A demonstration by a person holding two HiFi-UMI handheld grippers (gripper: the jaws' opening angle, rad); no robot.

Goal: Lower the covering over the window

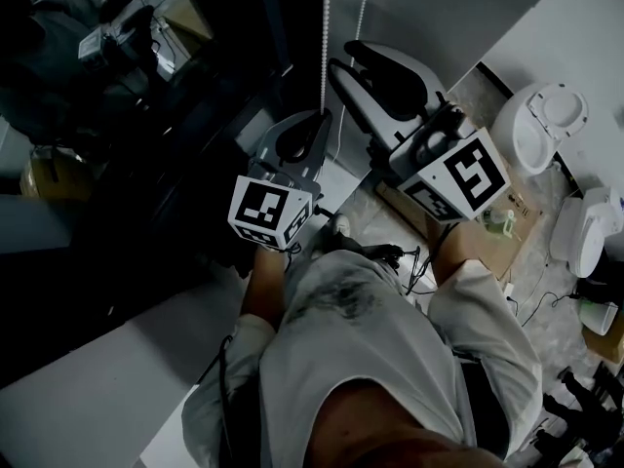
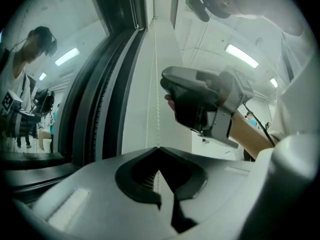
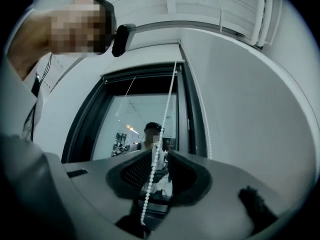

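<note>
Operator: Where's the chain from my tools?

Spotter: Your left gripper point(image 2: 158, 149) has its jaws together, pinching the chain point(image 2: 157, 114) at their tips. From there the chain runs straight up, just beside the window point(image 2: 55, 99). Your right gripper point(image 3: 160, 155) sits higher, up and to the right of the left. Its jaws are apart, with the chain passing lengthwise through the gap and nothing pressing on it.

Operator: So the right takes the next pull?

Spotter: I'd judge so. It's the nearer of the 2 to the top, and the chain's long axis already lines up with its gap. You'd only need to close it and draw down along that line.

Operator: Anything you can't see?

Spotter: 2 strands hang side by side, and I can't tell whether your 2 grippers share 1 strand. I can't pick out the blind itself, because the window's head shows only as a dark band.
</note>
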